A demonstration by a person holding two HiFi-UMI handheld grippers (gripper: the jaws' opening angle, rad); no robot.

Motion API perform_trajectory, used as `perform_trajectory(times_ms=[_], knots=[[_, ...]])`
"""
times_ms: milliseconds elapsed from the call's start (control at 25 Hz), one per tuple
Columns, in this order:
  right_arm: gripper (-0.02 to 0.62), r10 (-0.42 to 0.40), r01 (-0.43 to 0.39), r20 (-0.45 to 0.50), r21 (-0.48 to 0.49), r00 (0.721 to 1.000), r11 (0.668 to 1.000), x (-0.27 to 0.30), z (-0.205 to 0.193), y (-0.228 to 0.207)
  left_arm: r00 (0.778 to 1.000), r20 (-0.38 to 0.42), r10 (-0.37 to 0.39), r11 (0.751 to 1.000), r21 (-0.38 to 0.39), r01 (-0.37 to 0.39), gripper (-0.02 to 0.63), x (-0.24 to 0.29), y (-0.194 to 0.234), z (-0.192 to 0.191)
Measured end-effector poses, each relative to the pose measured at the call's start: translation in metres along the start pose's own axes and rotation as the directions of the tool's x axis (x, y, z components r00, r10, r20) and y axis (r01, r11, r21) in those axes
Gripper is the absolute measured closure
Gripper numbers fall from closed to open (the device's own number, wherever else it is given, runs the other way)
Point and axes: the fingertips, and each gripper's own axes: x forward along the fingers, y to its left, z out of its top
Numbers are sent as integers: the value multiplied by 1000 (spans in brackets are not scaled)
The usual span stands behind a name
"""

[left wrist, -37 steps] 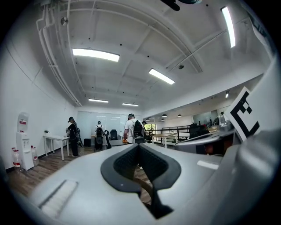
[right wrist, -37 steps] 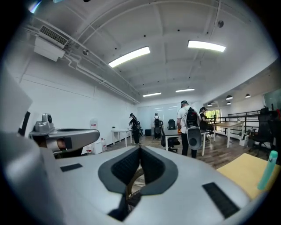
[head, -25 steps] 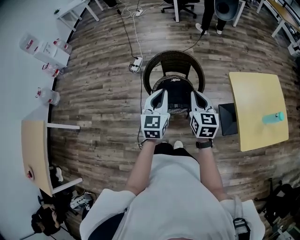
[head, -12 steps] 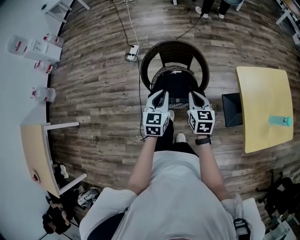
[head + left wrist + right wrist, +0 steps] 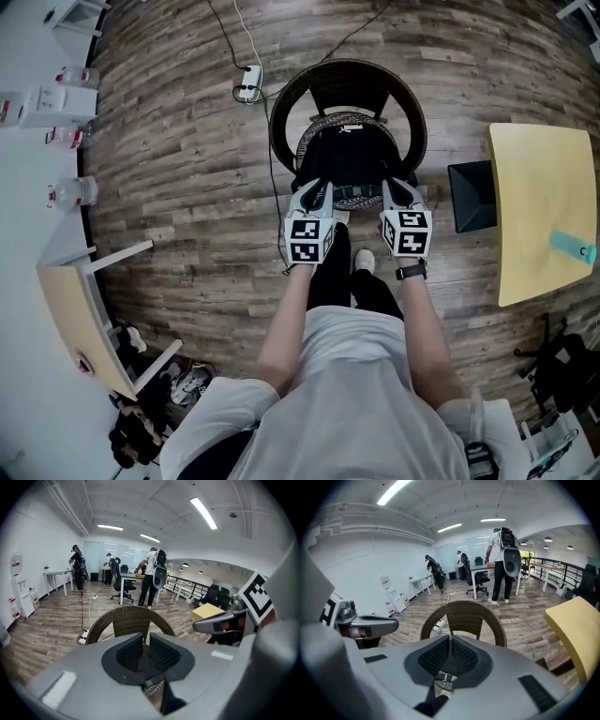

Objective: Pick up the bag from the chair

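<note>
A black bag [image 5: 349, 159] lies on the seat of a round dark wicker chair [image 5: 347, 82]. My left gripper [image 5: 319, 188] and right gripper [image 5: 394, 186] are held side by side at the seat's front edge, with their tips at the bag's near side. Both are shut with nothing between the pads. In the left gripper view my left gripper [image 5: 146, 637] points at the chair's back [image 5: 131, 620]. The right gripper [image 5: 450, 638] faces the same chair back [image 5: 464, 616]. The gripper bodies hide most of the bag in both gripper views.
A yellow table [image 5: 544, 211] with a teal bottle [image 5: 572, 247] stands to the right, with a black box [image 5: 472, 197] beside it. A power strip and cable [image 5: 247, 84] lie on the wooden floor left of the chair. Water bottles [image 5: 70, 192] stand at the left. People [image 5: 152, 576] stand at desks beyond.
The person has stepped towards the chair. Both grippers have moved forward from in front of the seat to the bag's near edge. The jaws look the same.
</note>
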Motion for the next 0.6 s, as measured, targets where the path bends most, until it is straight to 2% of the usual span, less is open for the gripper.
perform_trajectory(times_ms=[200, 400, 480, 560, 600], knots=[[586, -9, 10, -64, 17, 998, 1000, 52, -21, -20, 997, -74, -4, 1000, -18, 3, 551, 43, 33, -25], [580, -28, 29, -137, 9, 990, 1000, 93, -47, -38, 988, -153, -31, 999, -45, 25, 508, 85, 45, -60], [548, -35, 36, -175, 6, 984, 999, 110, -61, -44, 982, -183, -38, 998, -52, 29, 487, 100, 51, -76], [483, -34, 37, -211, 12, 977, 999, 128, -76, -50, 976, -212, -42, 998, -60, 30, 456, 115, 59, -94], [483, -32, 36, -227, 16, 973, 999, 137, -84, -53, 973, -229, -42, 998, -62, 29, 438, 123, 63, -103]])
